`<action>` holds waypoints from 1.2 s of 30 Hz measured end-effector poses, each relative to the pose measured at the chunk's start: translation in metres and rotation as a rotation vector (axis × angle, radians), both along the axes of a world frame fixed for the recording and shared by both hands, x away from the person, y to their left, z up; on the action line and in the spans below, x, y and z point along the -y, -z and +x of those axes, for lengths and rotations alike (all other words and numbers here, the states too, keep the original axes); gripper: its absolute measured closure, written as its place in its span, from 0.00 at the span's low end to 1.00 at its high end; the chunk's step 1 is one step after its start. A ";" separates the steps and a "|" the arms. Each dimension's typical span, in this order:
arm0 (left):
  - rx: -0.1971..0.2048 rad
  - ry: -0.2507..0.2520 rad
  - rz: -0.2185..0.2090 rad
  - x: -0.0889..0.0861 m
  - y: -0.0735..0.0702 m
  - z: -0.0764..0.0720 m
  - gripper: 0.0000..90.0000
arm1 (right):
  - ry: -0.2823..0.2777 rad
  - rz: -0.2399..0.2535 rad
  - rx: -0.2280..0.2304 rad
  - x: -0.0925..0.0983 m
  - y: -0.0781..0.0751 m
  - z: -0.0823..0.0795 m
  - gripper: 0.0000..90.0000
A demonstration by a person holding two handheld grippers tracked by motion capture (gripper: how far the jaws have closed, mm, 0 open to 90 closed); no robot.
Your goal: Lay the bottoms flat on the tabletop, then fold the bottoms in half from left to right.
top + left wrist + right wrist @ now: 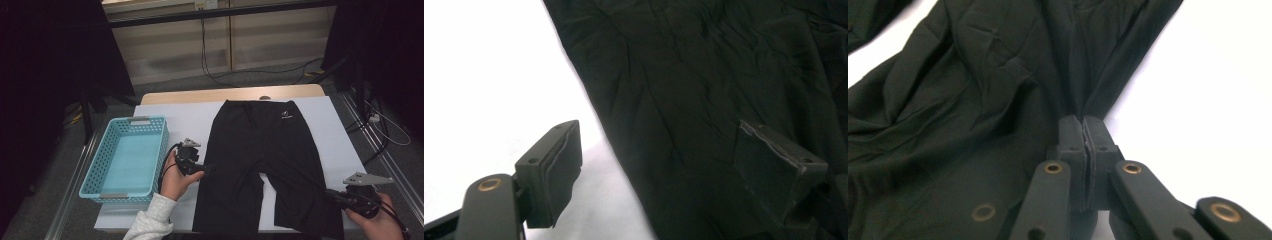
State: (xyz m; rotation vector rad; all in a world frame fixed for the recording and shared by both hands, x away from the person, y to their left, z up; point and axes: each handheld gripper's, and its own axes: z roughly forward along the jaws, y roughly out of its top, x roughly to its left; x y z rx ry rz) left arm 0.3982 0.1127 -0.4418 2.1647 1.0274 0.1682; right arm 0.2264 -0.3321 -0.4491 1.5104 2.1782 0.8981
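Note:
A pair of black shorts (260, 150) lies flat on the white table cover (185, 120), waistband at the far side and legs toward me. My left gripper (207, 167) is at the outer edge of the left leg. In the left gripper view it (659, 150) stands open, one jaw over the white cover and the other over the black cloth (724, 75), whose edge runs between them. My right gripper (332, 196) is at the outer edge of the right leg near the hem. Its jaws (1083, 122) are shut, pinching a fold of the shorts (973, 100).
A light blue plastic basket (95, 162) stands on the left of the table, nothing inside it. The table's wooden far edge (200, 95) shows beyond the cover. Cables lie on the floor behind and to the right.

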 end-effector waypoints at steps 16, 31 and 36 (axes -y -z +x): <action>-0.019 0.014 0.011 -0.003 0.002 -0.005 0.18 | 0.011 0.053 0.159 -0.024 -0.008 0.027 0.41; -0.031 0.004 0.000 -0.009 0.000 -0.015 0.17 | -0.006 0.097 0.203 -0.054 -0.013 0.054 0.18; -0.039 0.017 0.004 -0.010 0.002 -0.019 0.16 | -0.015 0.112 0.218 -0.062 -0.016 0.064 0.17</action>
